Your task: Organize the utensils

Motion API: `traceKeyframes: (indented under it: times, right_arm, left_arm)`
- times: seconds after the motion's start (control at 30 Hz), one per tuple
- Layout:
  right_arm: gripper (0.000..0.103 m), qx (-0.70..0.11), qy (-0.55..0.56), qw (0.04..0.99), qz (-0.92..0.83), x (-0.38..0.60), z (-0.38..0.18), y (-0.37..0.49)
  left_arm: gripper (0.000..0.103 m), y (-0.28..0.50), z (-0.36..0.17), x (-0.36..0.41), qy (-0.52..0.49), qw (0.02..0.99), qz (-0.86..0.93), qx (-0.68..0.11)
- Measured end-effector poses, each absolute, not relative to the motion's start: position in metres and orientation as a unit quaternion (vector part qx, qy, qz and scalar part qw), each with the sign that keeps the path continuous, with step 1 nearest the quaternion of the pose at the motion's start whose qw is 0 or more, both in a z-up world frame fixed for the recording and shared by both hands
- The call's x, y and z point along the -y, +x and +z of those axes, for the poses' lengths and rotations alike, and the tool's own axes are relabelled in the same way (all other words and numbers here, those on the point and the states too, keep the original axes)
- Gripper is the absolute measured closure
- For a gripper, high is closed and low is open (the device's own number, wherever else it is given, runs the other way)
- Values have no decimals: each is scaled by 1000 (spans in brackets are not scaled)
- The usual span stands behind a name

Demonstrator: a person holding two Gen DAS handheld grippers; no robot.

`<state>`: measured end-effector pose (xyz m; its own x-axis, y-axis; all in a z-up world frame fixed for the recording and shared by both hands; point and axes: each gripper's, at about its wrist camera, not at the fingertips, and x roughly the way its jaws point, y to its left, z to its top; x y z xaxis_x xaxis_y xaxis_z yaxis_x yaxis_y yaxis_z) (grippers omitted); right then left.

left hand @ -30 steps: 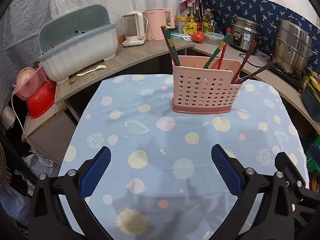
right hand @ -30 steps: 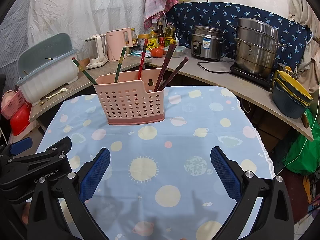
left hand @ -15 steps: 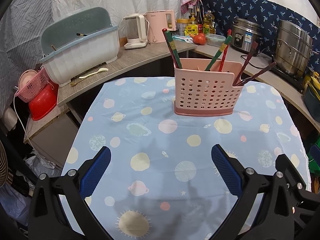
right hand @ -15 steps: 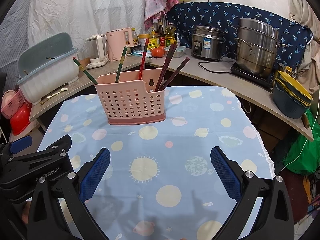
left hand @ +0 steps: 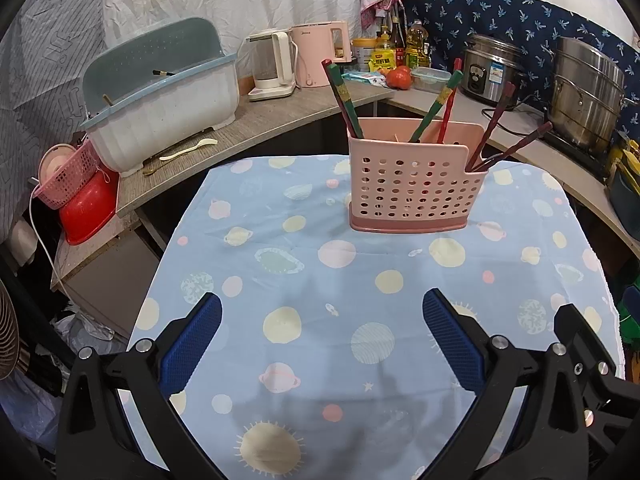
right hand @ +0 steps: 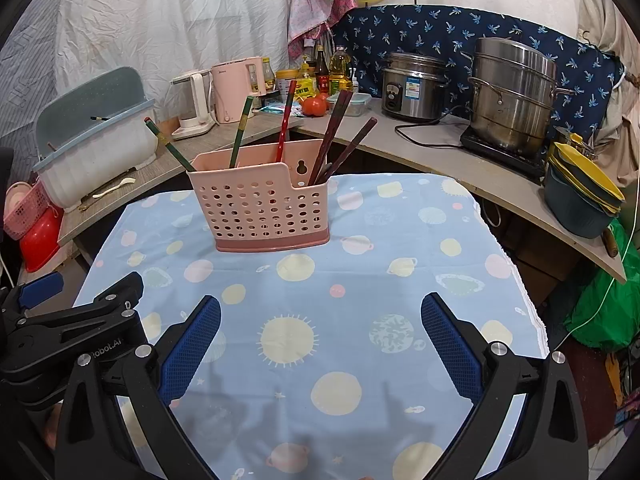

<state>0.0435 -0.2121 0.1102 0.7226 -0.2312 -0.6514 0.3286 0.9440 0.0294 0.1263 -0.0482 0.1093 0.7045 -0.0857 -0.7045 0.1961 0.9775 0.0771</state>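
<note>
Pulled both tongs back; pink utensil caddy (left hand: 414, 184) recedes toward 12 o'clock. Left tongs (left hand: 322, 346), right tongs (right hand: 320, 346) spread, empty. Chopsticks (right hand: 332, 136) sorted; I judge sorting finished, next retreat.

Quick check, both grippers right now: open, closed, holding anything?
Left gripper: open, jaws wide apart, holding nothing.
Right gripper: open, jaws wide apart, holding nothing.
</note>
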Motion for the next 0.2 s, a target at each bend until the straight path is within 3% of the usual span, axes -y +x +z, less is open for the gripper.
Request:
traceKeyframes:
  times: [0.2]
  right_arm:
    - [6,-342,71,925,-151,213,112,44]
  left_arm:
    - [7,127,108,47,71,922,-74,-372]
